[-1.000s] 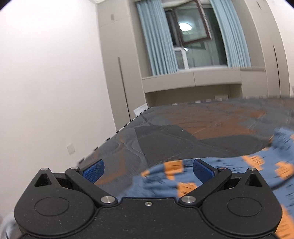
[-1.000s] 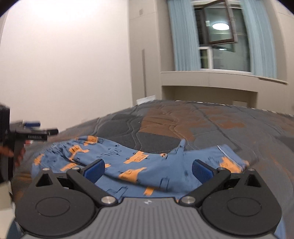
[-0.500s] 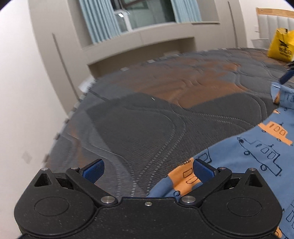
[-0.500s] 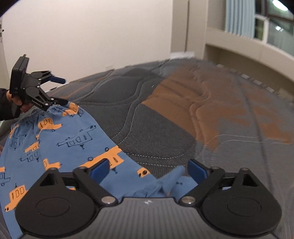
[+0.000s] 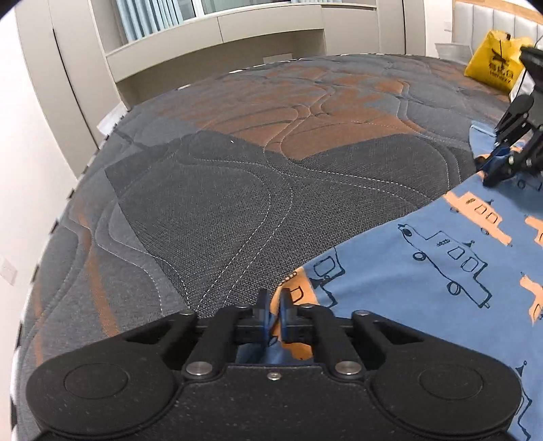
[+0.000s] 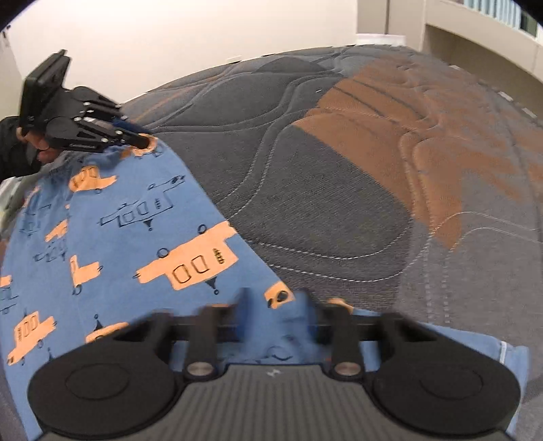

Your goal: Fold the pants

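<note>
Blue pants (image 5: 424,271) printed with orange and outlined vehicles lie flat on a grey and orange quilted mattress (image 5: 220,203). My left gripper (image 5: 273,305) is shut on the pants' near corner, with cloth pinched between its blue pads. In the right wrist view it (image 6: 144,139) bites the far corner of the pants (image 6: 129,244). My right gripper (image 6: 273,300) is blurred, and its jaws are closing on bunched blue cloth at the pants' edge. From the left wrist view its (image 5: 490,169) tips meet on that edge.
A yellow bag (image 5: 492,62) sits at the mattress's far right corner. Beige cabinets (image 5: 220,30) and a white wall (image 6: 169,40) border the bed. A hand (image 6: 37,149) in a dark sleeve holds the left gripper. Bare mattress (image 6: 339,169) stretches beyond the pants.
Both grippers dropped toward the pants and tilted down. The left jaws went from wide open to shut on the corner. The right jaws have narrowed around the edge cloth.
</note>
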Demonstrator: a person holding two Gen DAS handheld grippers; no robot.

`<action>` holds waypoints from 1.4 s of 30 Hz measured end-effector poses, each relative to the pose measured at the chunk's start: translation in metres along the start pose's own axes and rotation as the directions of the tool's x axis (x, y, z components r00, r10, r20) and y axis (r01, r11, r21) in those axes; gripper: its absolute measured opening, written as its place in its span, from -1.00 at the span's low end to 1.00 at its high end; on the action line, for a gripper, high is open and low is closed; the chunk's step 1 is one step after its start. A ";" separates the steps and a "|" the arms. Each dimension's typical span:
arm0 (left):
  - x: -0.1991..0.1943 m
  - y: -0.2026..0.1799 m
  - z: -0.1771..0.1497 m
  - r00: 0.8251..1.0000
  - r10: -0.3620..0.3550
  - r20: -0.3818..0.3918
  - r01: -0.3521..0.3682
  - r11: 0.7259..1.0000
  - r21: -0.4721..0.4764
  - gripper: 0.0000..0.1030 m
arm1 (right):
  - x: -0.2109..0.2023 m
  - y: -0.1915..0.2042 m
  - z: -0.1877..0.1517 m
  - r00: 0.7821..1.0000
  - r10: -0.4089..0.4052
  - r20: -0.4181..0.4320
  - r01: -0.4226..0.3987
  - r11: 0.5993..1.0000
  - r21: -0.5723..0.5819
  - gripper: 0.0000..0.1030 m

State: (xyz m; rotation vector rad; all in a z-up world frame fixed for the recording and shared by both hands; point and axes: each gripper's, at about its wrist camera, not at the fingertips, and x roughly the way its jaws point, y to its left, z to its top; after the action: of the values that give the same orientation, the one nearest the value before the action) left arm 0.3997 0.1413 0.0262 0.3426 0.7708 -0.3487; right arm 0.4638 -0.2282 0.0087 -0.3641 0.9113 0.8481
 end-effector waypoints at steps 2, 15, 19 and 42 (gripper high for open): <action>-0.004 -0.005 0.001 0.999 0.032 0.014 -0.032 0.999 -0.006 -0.98 | -0.004 0.005 0.001 0.999 -0.044 0.005 0.044 0.999 -0.013 -0.86; -0.012 0.042 0.032 0.947 0.320 -0.022 -0.315 0.913 -0.259 -0.99 | -0.007 0.024 0.078 0.943 -0.275 0.186 0.298 0.948 -0.111 -0.93; 0.019 0.050 0.022 0.951 0.297 -0.088 -0.310 0.911 -0.272 -0.99 | 0.027 0.007 0.095 0.939 -0.301 0.167 0.317 0.945 -0.080 -0.93; 0.006 0.054 0.018 0.965 0.263 -0.021 -0.256 0.910 -0.326 -1.00 | 0.043 -0.028 0.070 0.981 -0.142 0.129 0.128 0.985 0.113 -0.79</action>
State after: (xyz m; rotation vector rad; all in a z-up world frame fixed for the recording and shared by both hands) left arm 0.4382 0.1807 0.0431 0.1247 0.7353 0.0290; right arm 0.5376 -0.1827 0.0122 -0.2701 0.7907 0.6888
